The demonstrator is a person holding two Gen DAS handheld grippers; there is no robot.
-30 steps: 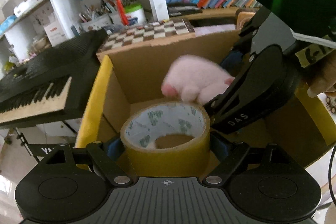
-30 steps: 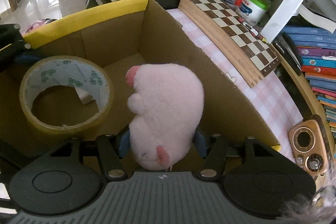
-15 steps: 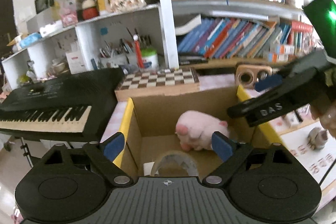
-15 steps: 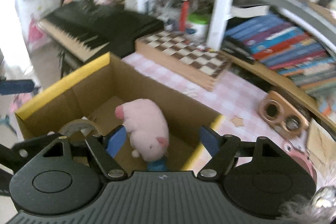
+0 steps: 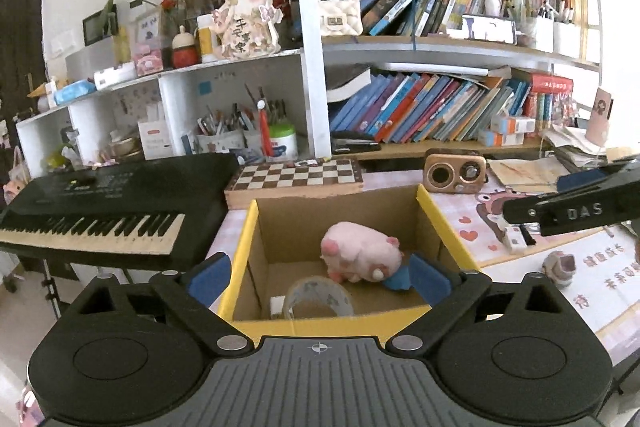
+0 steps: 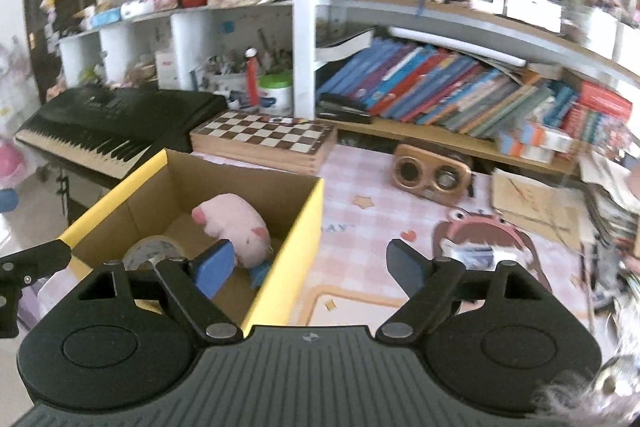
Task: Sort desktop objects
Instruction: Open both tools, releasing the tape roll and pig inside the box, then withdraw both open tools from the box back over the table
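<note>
Both drop-offs look done: the pink plush pig (image 5: 360,257) and tape roll (image 5: 320,297) lie in the cardboard box (image 5: 434,223). Next comes another desk item, perhaps the small grey toy (image 5: 559,268) at three o'clock. The left gripper (image 5: 320,273) and right gripper (image 6: 308,267) are opening, holding nothing

1 cardboard box (image 5: 434,217) w/ 1 pink plush (image 5: 360,257) + 1 tape roll (image 5: 320,297) inside. Far: 1 chessboard (image 5: 296,179), 1 keyboard (image 5: 100,203) left, 1 wooden speaker (image 5: 456,177) right. 2 grippers.
</note>
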